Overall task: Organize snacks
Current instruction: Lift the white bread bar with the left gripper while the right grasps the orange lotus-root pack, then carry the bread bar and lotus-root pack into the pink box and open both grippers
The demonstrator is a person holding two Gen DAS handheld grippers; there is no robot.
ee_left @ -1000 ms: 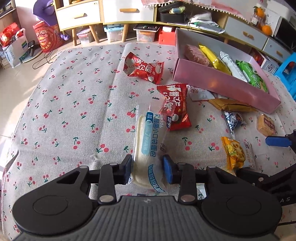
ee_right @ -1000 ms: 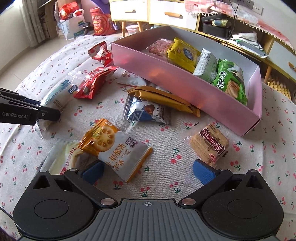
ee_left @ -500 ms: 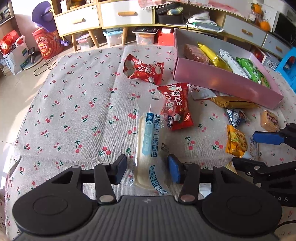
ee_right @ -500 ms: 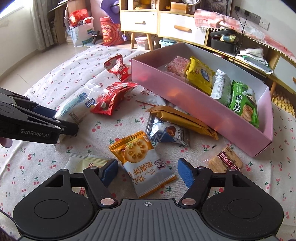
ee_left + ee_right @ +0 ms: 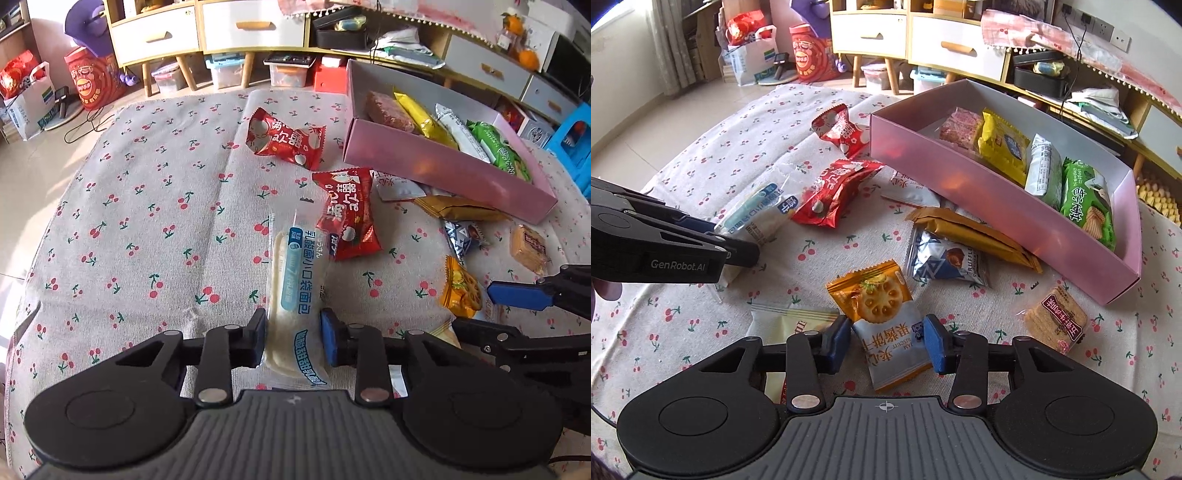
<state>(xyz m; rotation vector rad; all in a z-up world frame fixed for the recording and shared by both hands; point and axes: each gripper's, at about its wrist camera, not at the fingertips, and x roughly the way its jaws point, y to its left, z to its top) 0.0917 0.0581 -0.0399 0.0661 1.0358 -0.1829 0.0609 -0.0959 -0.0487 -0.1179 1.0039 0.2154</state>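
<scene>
A cherry-print cloth [image 5: 147, 229] covers a table scattered with wrapped snacks, seen from two handheld grippers that both point downward. The left gripper [image 5: 293, 341] has just been closing its jaws, and they now press against both sides of a long white bread packet with blue lettering [image 5: 295, 280] that lies lengthwise on the cloth. A red snack bag [image 5: 349, 214] overlaps the far end of that packet, and a second red bag [image 5: 284, 138] lies farther back. The right gripper [image 5: 886, 341] has likewise just been closing, and its blue pads sit against the two edges of an orange and white jam biscuit packet [image 5: 882, 317], which rests on the cloth. Just left of it lies a pale yellow packet [image 5: 786, 325], partly under the gripper. Beyond are a blue truffle packet [image 5: 945, 262], gold wrappers [image 5: 975, 232] and a small brown cracker pack [image 5: 1056, 319] to the right. A long pink box [image 5: 997, 206] stands at the far right of the cloth, already holding a pink bar, a yellow pack, a white pack and a green pack in a row.
</scene>
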